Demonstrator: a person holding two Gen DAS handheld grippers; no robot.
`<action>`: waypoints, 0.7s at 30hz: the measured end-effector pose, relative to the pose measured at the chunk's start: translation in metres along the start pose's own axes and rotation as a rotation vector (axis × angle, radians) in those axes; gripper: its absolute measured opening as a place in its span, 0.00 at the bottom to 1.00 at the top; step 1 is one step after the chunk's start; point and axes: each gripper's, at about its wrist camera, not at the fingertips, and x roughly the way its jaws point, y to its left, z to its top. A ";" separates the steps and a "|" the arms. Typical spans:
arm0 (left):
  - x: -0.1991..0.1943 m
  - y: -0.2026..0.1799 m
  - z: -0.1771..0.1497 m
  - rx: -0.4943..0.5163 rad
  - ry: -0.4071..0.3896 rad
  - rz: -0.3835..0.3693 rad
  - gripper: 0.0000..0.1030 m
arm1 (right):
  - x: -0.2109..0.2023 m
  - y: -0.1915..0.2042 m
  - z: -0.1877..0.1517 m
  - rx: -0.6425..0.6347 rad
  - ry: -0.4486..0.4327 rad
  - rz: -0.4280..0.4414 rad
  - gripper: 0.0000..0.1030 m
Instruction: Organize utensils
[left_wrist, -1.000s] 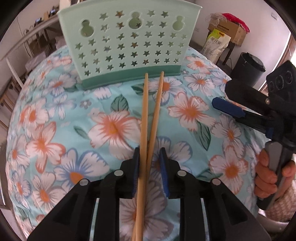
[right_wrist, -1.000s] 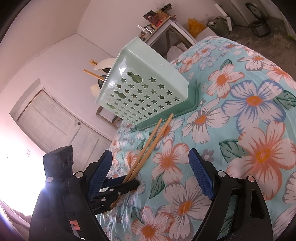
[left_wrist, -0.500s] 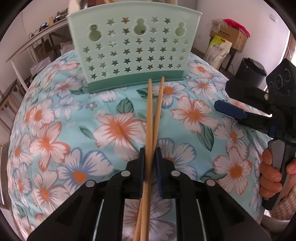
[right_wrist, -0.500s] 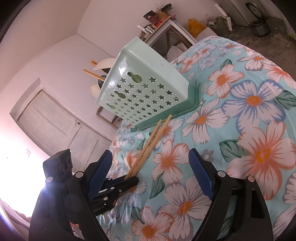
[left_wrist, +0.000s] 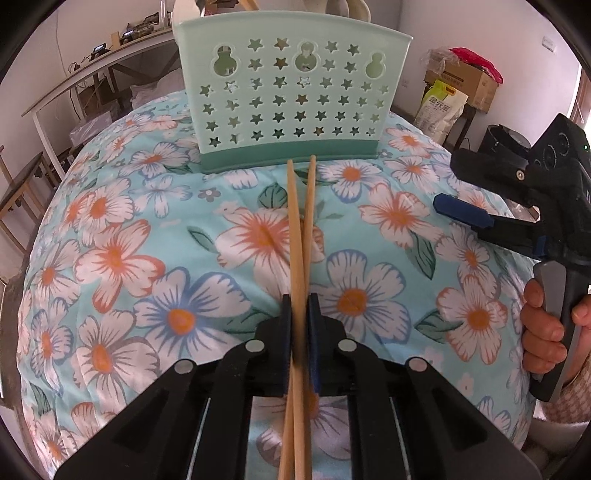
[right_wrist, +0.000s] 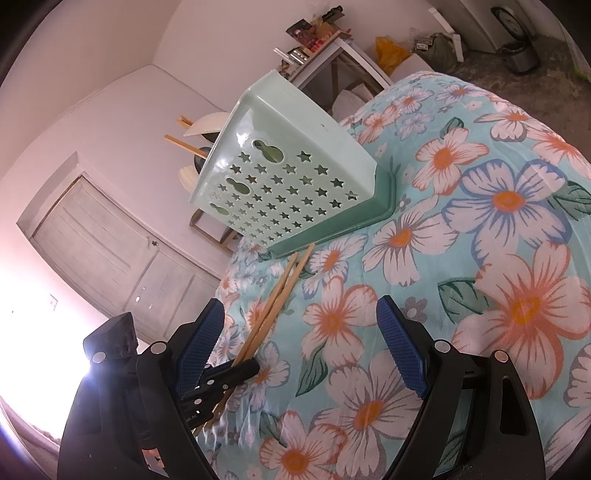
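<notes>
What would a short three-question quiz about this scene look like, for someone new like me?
1. True or false: the left gripper has its blue pads pressed on the pair of wooden chopsticks.
2. Multiple choice: where do the far tips of the chopsticks point? A) at the base of the mint-green utensil holder; B) at the person's hand; C) off the edge of the floral cloth.
3. Fill in: the right gripper has its jaws wide ____, with nothing between them.

Key:
1. True. Its jaws have just been closing, with the chopsticks between them.
2. A
3. open
</notes>
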 end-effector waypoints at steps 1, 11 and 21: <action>-0.001 0.001 -0.001 -0.002 -0.001 -0.003 0.08 | 0.000 0.000 0.000 0.001 -0.001 0.001 0.78; -0.004 0.019 -0.007 -0.087 -0.036 -0.087 0.08 | 0.001 0.000 0.000 0.004 -0.003 0.005 0.78; -0.009 0.029 -0.008 -0.133 -0.041 -0.134 0.08 | 0.001 0.000 0.001 0.000 0.001 -0.002 0.78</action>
